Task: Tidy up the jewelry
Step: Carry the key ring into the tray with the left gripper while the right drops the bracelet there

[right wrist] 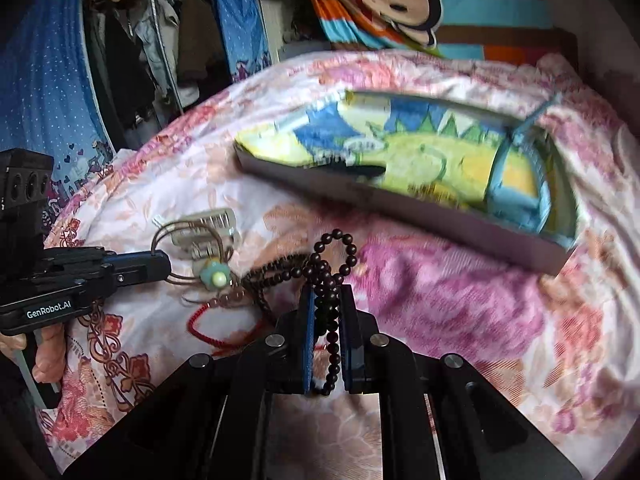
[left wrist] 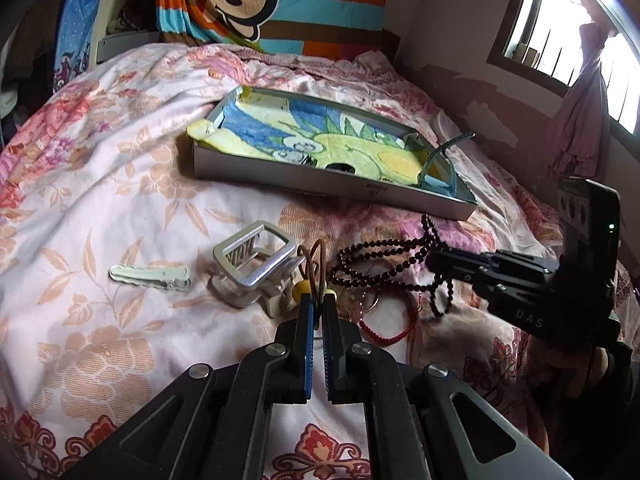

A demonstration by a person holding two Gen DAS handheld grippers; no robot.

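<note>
A shallow grey box point(left wrist: 320, 178) lined with a yellow and blue cartoon cloth lies on the bed; it also shows in the right wrist view point(right wrist: 360, 196). My left gripper point(left wrist: 318, 300) is shut on a brown hair tie point(left wrist: 316, 256) with a small flower bead point(right wrist: 214, 274). My right gripper point(right wrist: 326, 296) is shut on a dark bead necklace point(right wrist: 332, 248) and lifts its loop off the quilt; the strand point(left wrist: 384, 254) trails toward the left gripper. A red cord bracelet point(left wrist: 390, 332) lies between them.
A silver claw hair clip point(left wrist: 256, 264) and a pale flat hair clip point(left wrist: 150, 276) lie on the floral quilt left of the left gripper. A striped monkey blanket point(left wrist: 276, 0) hangs behind the bed. A window point(left wrist: 572, 28) is at right, hanging clothes point(right wrist: 160, 48) at left.
</note>
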